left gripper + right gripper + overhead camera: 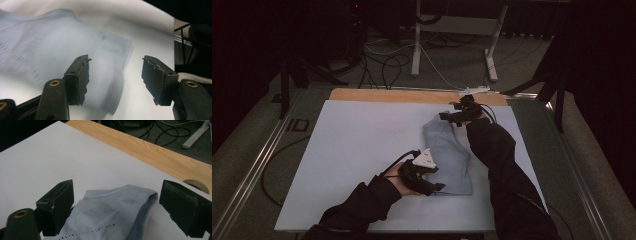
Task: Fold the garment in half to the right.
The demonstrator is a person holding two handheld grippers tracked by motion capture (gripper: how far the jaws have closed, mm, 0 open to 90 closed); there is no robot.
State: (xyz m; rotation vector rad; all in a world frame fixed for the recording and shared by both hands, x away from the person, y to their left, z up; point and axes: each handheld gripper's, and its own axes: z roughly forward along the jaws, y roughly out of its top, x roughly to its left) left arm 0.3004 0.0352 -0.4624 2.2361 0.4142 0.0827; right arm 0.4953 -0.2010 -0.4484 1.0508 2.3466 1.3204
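Folded garment [447,152] on bench [347,145]; left tool [434,189], right tool [449,116] both spread, empty; careless regrasp risks unfolding.

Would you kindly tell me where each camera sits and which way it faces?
High view: above the person's side, looking forward and down at the white table mat; both sleeved forearms show.
Left gripper view: rides the left tool, facing the folded pale blue knit garment.
Right gripper view: rides the right tool, facing the garment's far end.
All views share the garment.

Ribbed knit cloth garment [447,155], matt
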